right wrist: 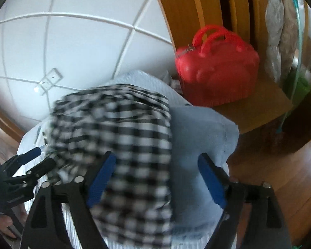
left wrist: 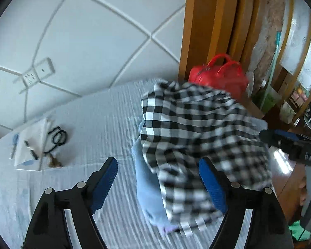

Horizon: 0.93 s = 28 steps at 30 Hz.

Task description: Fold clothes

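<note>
A black-and-white checked garment (left wrist: 197, 130) lies crumpled over a light blue garment (left wrist: 147, 186) on the striped bed sheet (left wrist: 97, 120). My left gripper (left wrist: 158, 178) is open, hovering above the near left side of the pile, nothing between its blue pads. My right gripper (left wrist: 280, 141) shows at the pile's right edge. In the right wrist view, the right gripper (right wrist: 156, 178) is open just over the checked garment (right wrist: 118, 137) and the blue garment (right wrist: 199, 137). The left gripper (right wrist: 41, 159) shows at the left there.
A red plastic case (left wrist: 219, 76) stands on a wooden stand beyond the pile, also in the right wrist view (right wrist: 217, 72). Papers, pens and a black cable (left wrist: 56, 139) lie on the sheet at left. A white tiled wall (left wrist: 83, 41) is behind; wooden floor (right wrist: 280, 176) at right.
</note>
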Available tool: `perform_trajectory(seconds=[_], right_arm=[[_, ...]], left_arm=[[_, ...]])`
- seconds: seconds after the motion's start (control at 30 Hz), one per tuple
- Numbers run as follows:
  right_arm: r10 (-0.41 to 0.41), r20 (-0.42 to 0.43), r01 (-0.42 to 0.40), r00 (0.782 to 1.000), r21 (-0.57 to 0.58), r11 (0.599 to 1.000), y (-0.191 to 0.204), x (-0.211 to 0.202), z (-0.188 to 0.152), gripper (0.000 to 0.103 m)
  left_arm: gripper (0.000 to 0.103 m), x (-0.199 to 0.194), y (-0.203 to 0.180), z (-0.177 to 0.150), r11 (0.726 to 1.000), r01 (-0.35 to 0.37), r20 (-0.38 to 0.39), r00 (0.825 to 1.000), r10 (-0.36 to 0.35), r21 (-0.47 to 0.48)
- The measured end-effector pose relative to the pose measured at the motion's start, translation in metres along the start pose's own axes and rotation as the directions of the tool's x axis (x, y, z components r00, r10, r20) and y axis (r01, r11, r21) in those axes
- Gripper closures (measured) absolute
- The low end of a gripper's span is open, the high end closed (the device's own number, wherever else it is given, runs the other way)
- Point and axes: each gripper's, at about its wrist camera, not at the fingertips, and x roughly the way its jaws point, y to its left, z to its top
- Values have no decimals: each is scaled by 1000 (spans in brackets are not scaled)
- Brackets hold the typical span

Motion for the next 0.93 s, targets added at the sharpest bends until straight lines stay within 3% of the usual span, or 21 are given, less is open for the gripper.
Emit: perform_trajectory(seconds=[0.03,0.23,0.33,0.5,0.57,0.93], right_arm=[[-2,14,2,1000,-17,1000,5,-8,-4,0],[-7,55,11,998,-62,998,26,-47,-46,0],[-17,64,21,998,-69,997,31,-59,-65,0],[-20,59,23,998,-53,998,30,-72,-90,0],[-35,61,38,998,-55,998,30,-78,-96,0],[-82,58,88,995,-91,992,29,-90,-108,0]], left_arm=[[21,-14,-2,-4,1000,-9,22,1000,9,6],[21,-73,-16,-33,999,-28,46,998,29,-34],[21,-86,-29,-47,996,-83,57,995,84,-8],[21,-89,-36,-65,999,27,-30,999,-27,-20],[21,-90,-40,-71,998,55,-21,998,-55,-38],[21,-99,-60,-73,1000,21,3,1000,-21,0]])
